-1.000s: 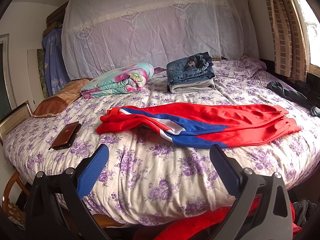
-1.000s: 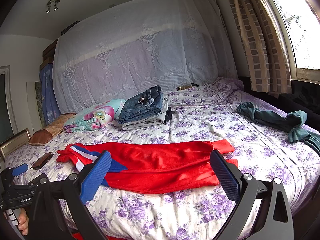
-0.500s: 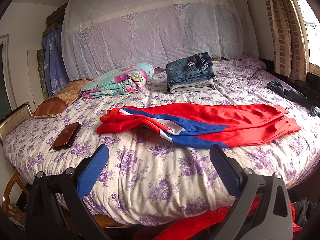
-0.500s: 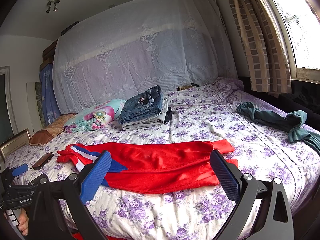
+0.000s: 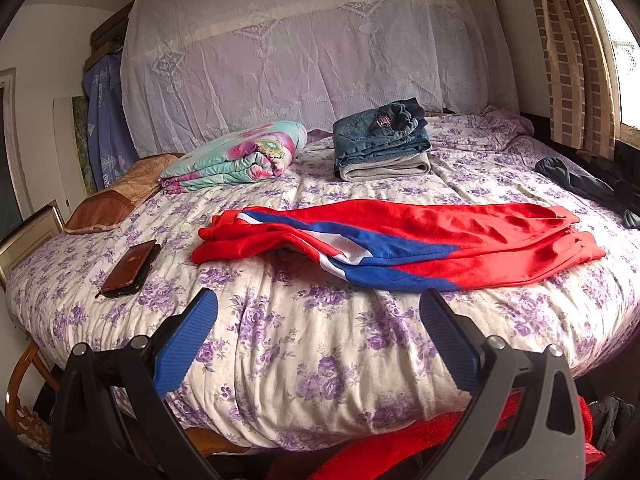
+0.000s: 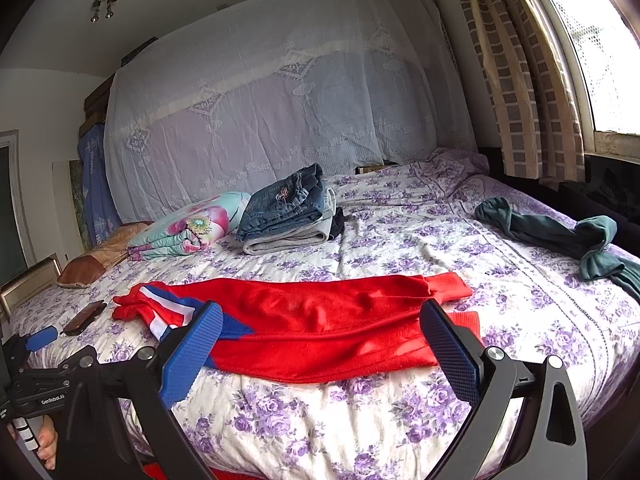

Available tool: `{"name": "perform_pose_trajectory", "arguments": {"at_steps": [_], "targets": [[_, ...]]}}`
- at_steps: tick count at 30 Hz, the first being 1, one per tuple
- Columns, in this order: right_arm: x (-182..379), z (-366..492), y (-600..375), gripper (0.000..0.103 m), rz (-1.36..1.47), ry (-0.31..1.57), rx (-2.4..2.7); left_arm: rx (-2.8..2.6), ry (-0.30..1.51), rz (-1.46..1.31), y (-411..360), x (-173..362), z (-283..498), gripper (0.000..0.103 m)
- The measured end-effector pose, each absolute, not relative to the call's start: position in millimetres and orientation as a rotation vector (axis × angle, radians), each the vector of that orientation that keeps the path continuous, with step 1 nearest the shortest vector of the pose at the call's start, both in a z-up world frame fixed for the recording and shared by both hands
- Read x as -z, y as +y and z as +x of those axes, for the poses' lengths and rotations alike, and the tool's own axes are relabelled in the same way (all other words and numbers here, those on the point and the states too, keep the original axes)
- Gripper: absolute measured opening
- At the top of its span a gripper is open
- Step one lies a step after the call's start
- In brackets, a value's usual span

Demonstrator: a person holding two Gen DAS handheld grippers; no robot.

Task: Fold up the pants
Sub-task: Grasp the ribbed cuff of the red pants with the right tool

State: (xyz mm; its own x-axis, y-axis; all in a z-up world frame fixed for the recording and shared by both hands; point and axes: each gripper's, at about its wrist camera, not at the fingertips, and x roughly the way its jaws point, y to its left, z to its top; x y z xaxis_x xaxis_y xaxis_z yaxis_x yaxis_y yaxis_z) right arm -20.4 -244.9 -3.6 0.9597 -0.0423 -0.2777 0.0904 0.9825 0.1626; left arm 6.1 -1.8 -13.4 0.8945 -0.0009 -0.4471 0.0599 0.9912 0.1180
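Red track pants with a blue and white stripe [image 5: 400, 240] lie lengthwise across the flowered bed, legs together, waist at the left; they also show in the right wrist view [image 6: 320, 324]. My left gripper [image 5: 318, 320] is open and empty, held off the bed's front edge, short of the pants. My right gripper [image 6: 320, 332] is open and empty, above the bed's front edge, in front of the pants. The left gripper also shows at the far left of the right wrist view [image 6: 40, 352].
A stack of folded jeans and grey pants [image 5: 382, 140] sits at the back. A rolled flowered quilt [image 5: 236, 156] and brown pillow [image 5: 116, 200] lie back left. A phone [image 5: 130, 266] lies left of the pants. Dark green clothes [image 6: 560, 236] lie at the right.
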Motion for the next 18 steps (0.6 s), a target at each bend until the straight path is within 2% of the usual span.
{"name": "perform_pose_trajectory", "arguments": {"at_steps": [6, 11, 18], "targets": [[14.2, -6.9, -247.6, 0.099, 0.168, 0.319, 0.087, 0.044, 0.525, 0.068, 16.1, 21.9, 25.0, 0.098], [38.6, 21.0, -272.7, 0.099, 0.200, 0.477, 0.063, 0.028, 0.620, -0.062, 50.7, 34.6, 50.6, 0.098], [78.4, 38.9, -341.3, 0.099, 0.494, 0.616, -0.091, 0.033, 0.733, -0.274, 97.8, 61.5, 81.7, 0.098]]}}
